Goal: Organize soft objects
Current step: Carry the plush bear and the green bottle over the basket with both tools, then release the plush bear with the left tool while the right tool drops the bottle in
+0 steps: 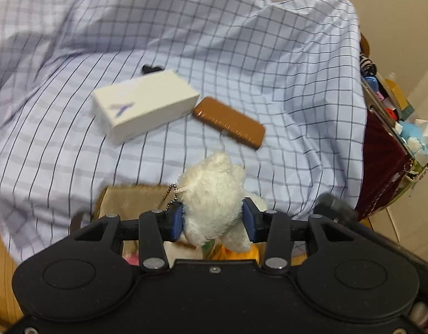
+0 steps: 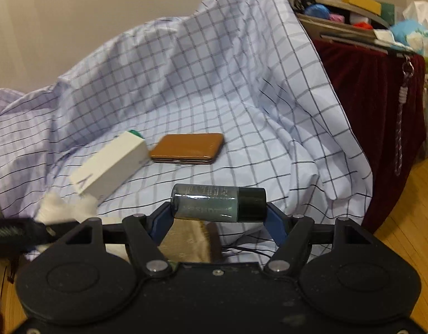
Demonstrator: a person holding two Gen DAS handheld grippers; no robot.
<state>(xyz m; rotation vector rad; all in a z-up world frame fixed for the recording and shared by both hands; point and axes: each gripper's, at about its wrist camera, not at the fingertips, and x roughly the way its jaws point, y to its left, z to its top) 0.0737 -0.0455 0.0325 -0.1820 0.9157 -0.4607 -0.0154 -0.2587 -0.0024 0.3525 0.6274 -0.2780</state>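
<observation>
My left gripper (image 1: 213, 220) is shut on a white plush toy (image 1: 214, 194) with a bead chain, held above a fuzzy tan box (image 1: 130, 200). The plush also shows at the left edge of the right wrist view (image 2: 63, 208). My right gripper (image 2: 218, 217) is shut on a dark green bottle (image 2: 218, 202) with a black cap, held sideways over the tan box (image 2: 186, 239). Both are at the front edge of a checked light-blue cloth (image 1: 241, 55).
On the cloth lie a white box (image 1: 144, 105), also in the right wrist view (image 2: 111, 164), and a brown case (image 1: 228, 122), also there (image 2: 189, 147). A cluttered tray (image 2: 353, 25) on a dark red cloth (image 2: 367, 111) stands at the right. Wooden floor (image 2: 408, 208) shows below.
</observation>
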